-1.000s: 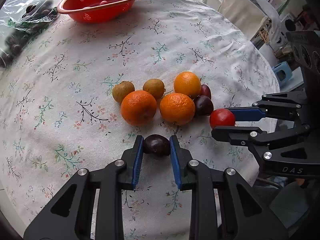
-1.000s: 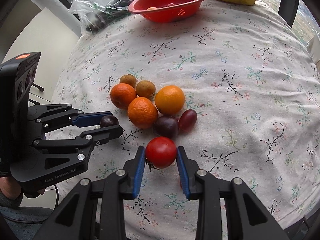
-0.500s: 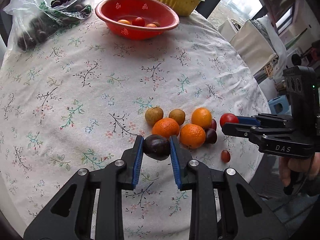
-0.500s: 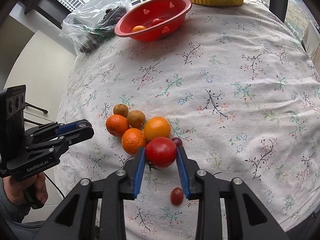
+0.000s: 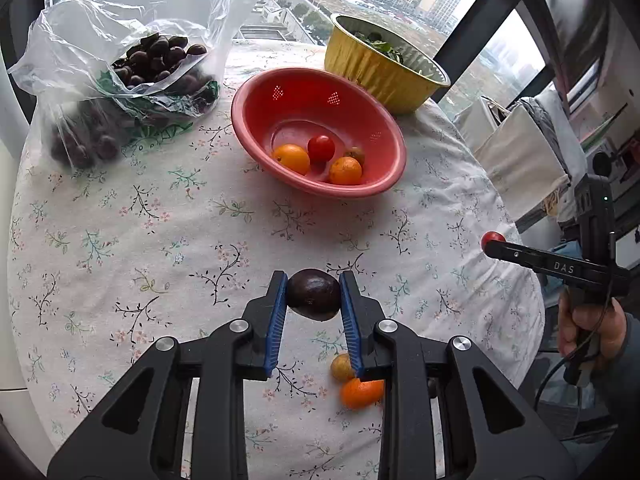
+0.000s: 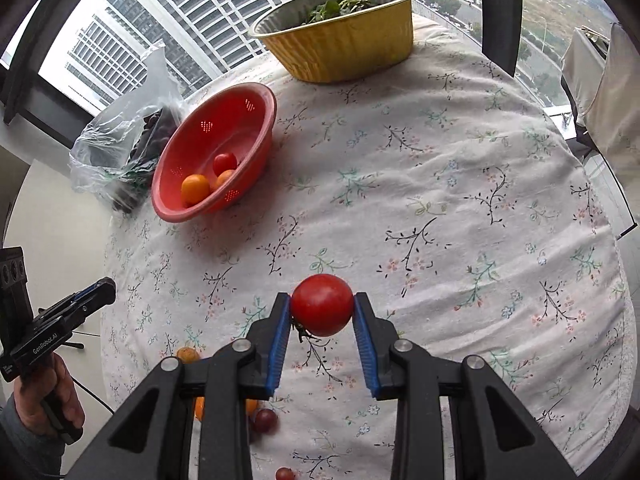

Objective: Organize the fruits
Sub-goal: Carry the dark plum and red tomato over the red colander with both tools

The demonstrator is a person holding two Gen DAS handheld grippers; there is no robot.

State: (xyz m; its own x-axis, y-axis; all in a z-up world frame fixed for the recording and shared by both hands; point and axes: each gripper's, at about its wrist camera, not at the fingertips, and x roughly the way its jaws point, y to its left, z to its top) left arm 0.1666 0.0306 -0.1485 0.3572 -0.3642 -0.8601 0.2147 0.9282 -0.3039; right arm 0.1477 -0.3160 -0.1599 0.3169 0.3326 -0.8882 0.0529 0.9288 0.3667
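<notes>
- Fruits lay in three places: some in the red colander (image 5: pixel 320 92), some loose on the tablecloth (image 5: pixel 160 240), and one in each gripper
- Left gripper (image 5: pixel 313 292) was clamped on a dark purple plum (image 5: pixel 313 294), its blue pads pressing both sides, with the fruit lifted clear above the cloth
- Right gripper (image 6: pixel 322 306) was closed on a red tomato (image 6: pixel 322 304), gripped by both pads with the stem end turned to the lower left, also raised off the table
- Inside the colander sat two oranges (image 5: pixel 292 158), a small red tomato (image 5: pixel 321 148) and one brownish fruit (image 5: pixel 356 155) partly hidden behind them
- Below the left gripper, on the cloth, a small yellow-brown fruit (image 5: pixel 341 367) lay touching an orange (image 5: pixel 360 392)
- In the right wrist view, a reddish plum (image 6: pixel 265 420) and a small red fruit (image 6: pixel 285 473) lay on the cloth near the bottom edge
- A clear plastic bag (image 5: pixel 100 80) of dark fruit stood left of the colander, and a gold foil bowl (image 6: pixel 340 36) with greens stood beyond it
- A hand (image 6: pixel 44 396) held the left gripper's handle at the table's edge
</notes>
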